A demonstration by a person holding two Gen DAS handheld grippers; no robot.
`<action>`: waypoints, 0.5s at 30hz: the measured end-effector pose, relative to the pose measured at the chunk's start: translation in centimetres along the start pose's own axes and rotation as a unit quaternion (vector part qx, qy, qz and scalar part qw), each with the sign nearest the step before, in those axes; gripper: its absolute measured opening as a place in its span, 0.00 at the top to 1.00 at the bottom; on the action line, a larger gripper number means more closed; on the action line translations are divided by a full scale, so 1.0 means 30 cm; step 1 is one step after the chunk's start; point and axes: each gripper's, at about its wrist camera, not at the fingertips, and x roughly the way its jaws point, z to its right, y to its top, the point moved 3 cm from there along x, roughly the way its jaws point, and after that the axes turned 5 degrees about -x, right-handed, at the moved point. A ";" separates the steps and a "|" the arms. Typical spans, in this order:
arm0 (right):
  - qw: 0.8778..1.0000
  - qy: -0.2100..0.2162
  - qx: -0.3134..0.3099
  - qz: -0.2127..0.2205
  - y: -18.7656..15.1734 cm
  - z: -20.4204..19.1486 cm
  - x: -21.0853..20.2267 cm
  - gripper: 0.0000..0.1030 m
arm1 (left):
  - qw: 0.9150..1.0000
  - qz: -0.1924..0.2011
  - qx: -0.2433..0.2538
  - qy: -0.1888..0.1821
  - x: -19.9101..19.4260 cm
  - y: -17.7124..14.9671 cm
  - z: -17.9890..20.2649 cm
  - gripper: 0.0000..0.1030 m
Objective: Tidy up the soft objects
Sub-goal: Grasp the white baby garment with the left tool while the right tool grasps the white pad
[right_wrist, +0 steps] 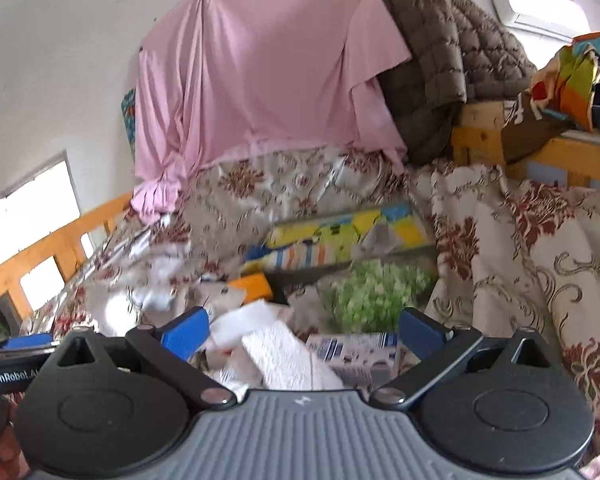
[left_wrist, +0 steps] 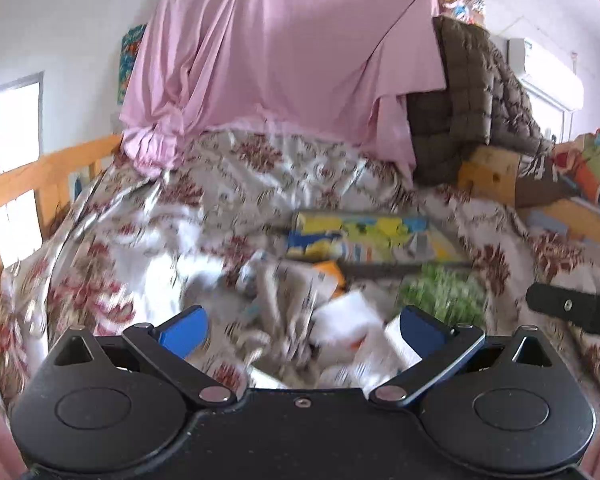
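Note:
A floral bedspread (left_wrist: 148,248) covers the bed, with a heap of small things in a hollow of it. My left gripper (left_wrist: 302,330) is open above that heap, blurred white packets (left_wrist: 346,316) between its blue fingers. My right gripper (right_wrist: 304,330) is open too, over a white textured towel (right_wrist: 288,354) and a blue-and-white packet (right_wrist: 352,350). A green and white fluffy bundle (right_wrist: 376,292) lies just beyond, also showing as the green bundle (left_wrist: 444,292) in the left view. A yellow and blue patterned cushion (right_wrist: 340,236) lies behind it.
A pink sheet (left_wrist: 284,60) hangs over the far wall, a brown quilted jacket (right_wrist: 448,52) beside it. Wooden bed rails (left_wrist: 40,184) run along the left, and a wooden shelf (right_wrist: 540,148) with colourful cloth stands at the right. The right gripper's black finger (left_wrist: 572,308) shows at the left view's edge.

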 end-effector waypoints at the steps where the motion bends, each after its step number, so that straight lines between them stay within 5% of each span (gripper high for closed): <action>1: 1.000 0.000 -0.003 -0.009 -0.006 -0.011 0.004 0.00 | 1.000 -0.009 -0.006 0.002 0.000 -0.018 -0.019 0.01; 15: 0.994 -0.023 -0.004 -0.108 -0.068 -0.020 0.085 0.00 | 0.995 -0.102 0.011 -0.011 0.041 -0.123 -0.013 0.01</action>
